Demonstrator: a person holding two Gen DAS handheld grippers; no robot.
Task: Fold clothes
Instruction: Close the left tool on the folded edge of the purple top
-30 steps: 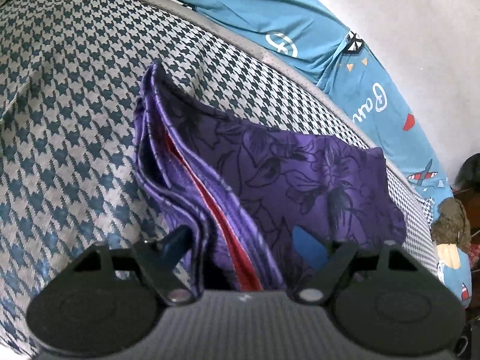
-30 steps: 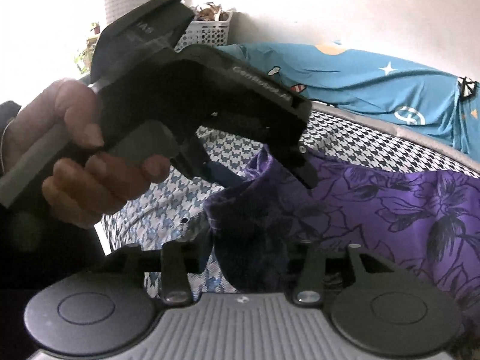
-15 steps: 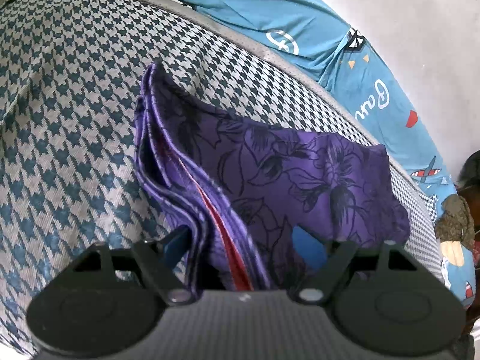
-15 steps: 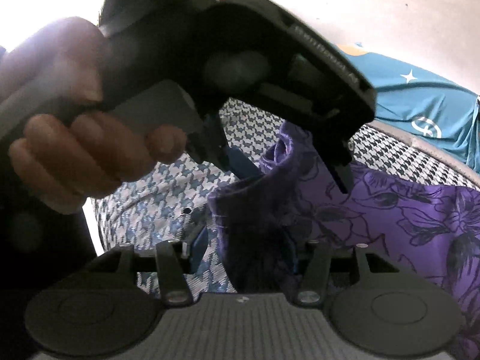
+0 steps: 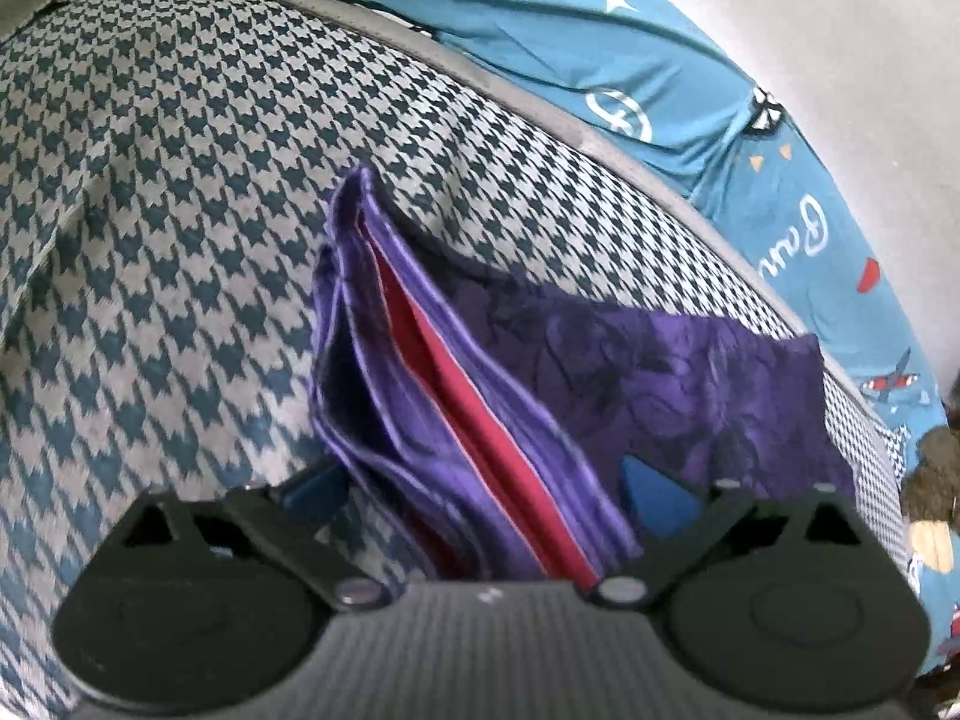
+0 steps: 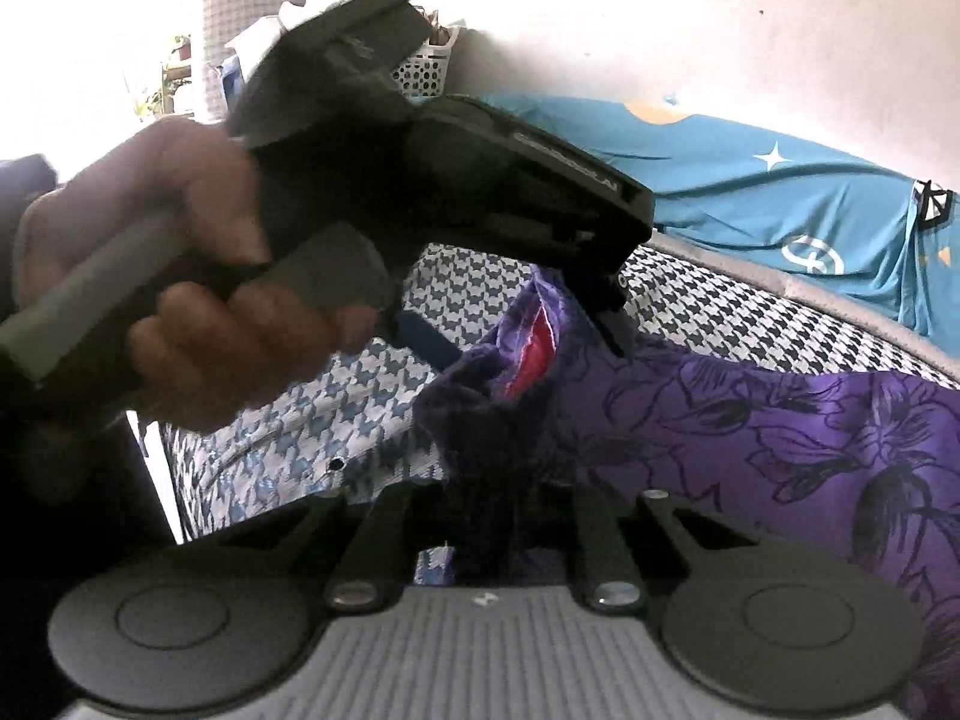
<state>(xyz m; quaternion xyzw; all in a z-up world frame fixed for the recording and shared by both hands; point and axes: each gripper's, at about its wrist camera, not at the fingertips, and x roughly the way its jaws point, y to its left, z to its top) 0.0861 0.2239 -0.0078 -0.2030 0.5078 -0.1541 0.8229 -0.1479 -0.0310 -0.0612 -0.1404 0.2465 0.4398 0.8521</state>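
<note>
A: Right tongs (image 6: 486,516) closing, pads pinched on a bunched corner of the purple floral garment (image 6: 750,438). Satiny weave, dark flower outlines.

B: Left tongs (image 5: 483,489)?

A: Jaws opening, spread wide. The folded stack edge sits between the blue pads (image 5: 657,495), none pressing. Thin layers, red lining (image 5: 480,414) showing. A hand (image 6: 180,276) grips that tool.

B: Where's it lying?

A: On the houndstooth bed cover (image 5: 180,180), coarse knit. Beyond, a smooth teal printed sheet (image 5: 540,30), then a white wall (image 6: 720,30).
</note>
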